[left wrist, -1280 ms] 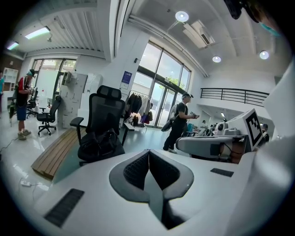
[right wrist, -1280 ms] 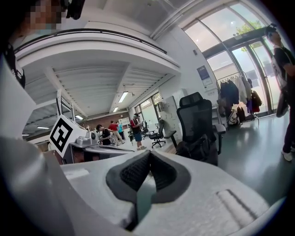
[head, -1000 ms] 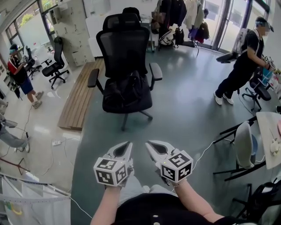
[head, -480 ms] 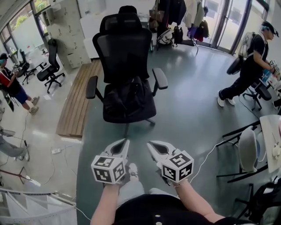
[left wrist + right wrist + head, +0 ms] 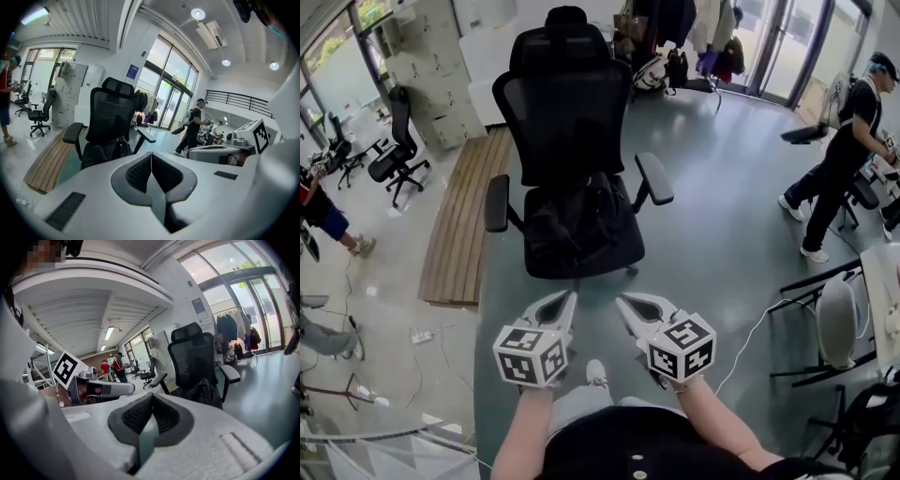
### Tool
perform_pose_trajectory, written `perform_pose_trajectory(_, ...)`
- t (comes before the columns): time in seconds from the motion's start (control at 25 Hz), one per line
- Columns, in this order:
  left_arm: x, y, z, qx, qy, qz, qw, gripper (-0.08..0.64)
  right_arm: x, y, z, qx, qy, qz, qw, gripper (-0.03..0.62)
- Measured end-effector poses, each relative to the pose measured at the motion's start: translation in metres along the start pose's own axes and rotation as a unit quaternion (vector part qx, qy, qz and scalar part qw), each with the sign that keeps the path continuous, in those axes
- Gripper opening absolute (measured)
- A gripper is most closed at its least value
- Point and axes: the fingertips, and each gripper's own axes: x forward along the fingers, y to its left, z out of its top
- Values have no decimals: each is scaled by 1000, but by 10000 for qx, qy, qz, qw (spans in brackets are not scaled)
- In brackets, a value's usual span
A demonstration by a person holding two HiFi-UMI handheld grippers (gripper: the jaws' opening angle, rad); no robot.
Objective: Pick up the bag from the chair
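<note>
**Approach to chair: both grippers closed and empty, bag untouched on the seat**

The black bag [image 5: 574, 221] lies on the seat of the black mesh-backed office chair [image 5: 562, 108], slumped against the foot of the backrest and between the two armrests. Nothing touches it.

The left gripper [image 5: 570, 296] and the right gripper [image 5: 622, 300] are held side by side at the near edge of the scene, both pointing towards the chair. In each gripper view the ribbed pads meet along a closed seam with nothing between them. Both tips are just short of the front edge of the seat and clear of it.

Compared with a second earlier, the chair stands larger and nearer in the head view. Its seat edge now lies close ahead of the jaw tips, where a wide stretch of grey floor [image 5: 712, 234] separated them before. The grippers keep the same paired, closed posture. The bag has not shifted on the seat.

The wooden bench [image 5: 461, 220] remains to the left of the chair. The person in black [image 5: 848, 127] at the far right has stepped further right. A second office chair [image 5: 392, 157] stands at the far left.
</note>
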Motion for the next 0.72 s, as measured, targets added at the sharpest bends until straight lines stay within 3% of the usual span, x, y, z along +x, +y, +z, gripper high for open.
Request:
perform_pose_trajectory(0.32,22,41,25,68,22,-221,9997,17,46,-14,17,10,7,-186,9998,-2)
perform_pose_trajectory(0.72,41,63,20,-144,149,-301,9993,17,71,-25,17,90,99,-264,9996,-2)
